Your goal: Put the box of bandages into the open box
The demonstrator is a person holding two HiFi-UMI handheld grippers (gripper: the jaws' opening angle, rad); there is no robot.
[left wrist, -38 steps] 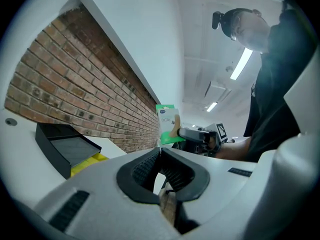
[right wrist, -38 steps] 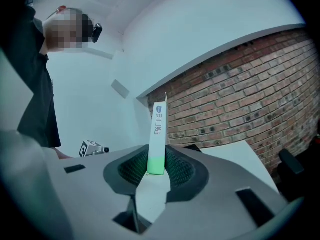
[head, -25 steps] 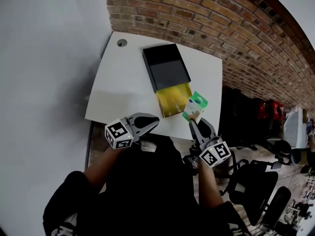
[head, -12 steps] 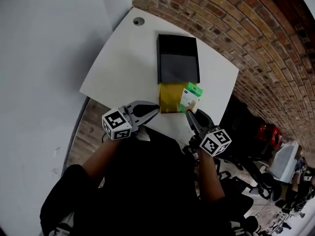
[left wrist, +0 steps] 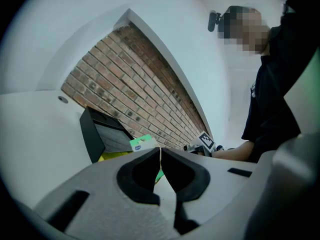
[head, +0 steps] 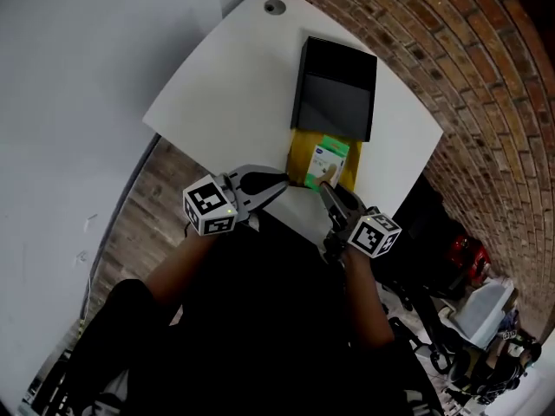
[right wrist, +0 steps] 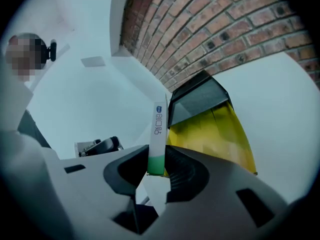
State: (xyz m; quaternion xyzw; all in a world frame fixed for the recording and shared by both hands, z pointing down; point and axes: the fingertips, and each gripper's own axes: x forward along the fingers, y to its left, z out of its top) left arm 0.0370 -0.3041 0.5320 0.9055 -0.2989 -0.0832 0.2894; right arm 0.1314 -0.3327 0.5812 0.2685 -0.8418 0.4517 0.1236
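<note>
Jaws of the right gripper (right wrist: pixel 157 165) are clamped on the box of bandages (right wrist: pixel 159 129), pinching its green lower end from both sides. In the right gripper view the thin white and green box stands edge-on, rising straight up out of the grip with its blue print facing the camera. Just ahead of that gripper and slightly to its right lies the open box (right wrist: pixel 220 131), its yellow inside bare, with its black lid (right wrist: pixel 200 98) farther ahead still.

In the head view the box of bandages (head: pixel 326 157) sits right at the tips of the right gripper (head: pixel 326 185), over the yellow inside of the open box (head: pixel 301 156). Whether it touches the yellow floor cannot be told. The open box rests on a white table (head: pixel 230 85), and beyond the table's far edge runs a brick wall (head: pixel 451 50).

To the left of the right gripper, the left gripper (head: pixel 279 182) is held over the near edge of the table, its tips pointing toward the open box. In the left gripper view its jaws are pressed together with nothing between them (left wrist: pixel 160 153). Ahead of those tips show the black lid (left wrist: pixel 97 134) and the green-topped box of bandages (left wrist: pixel 142 143); farther ahead and to the right is the marker cube (left wrist: pixel 206 141) of the right gripper.
</note>
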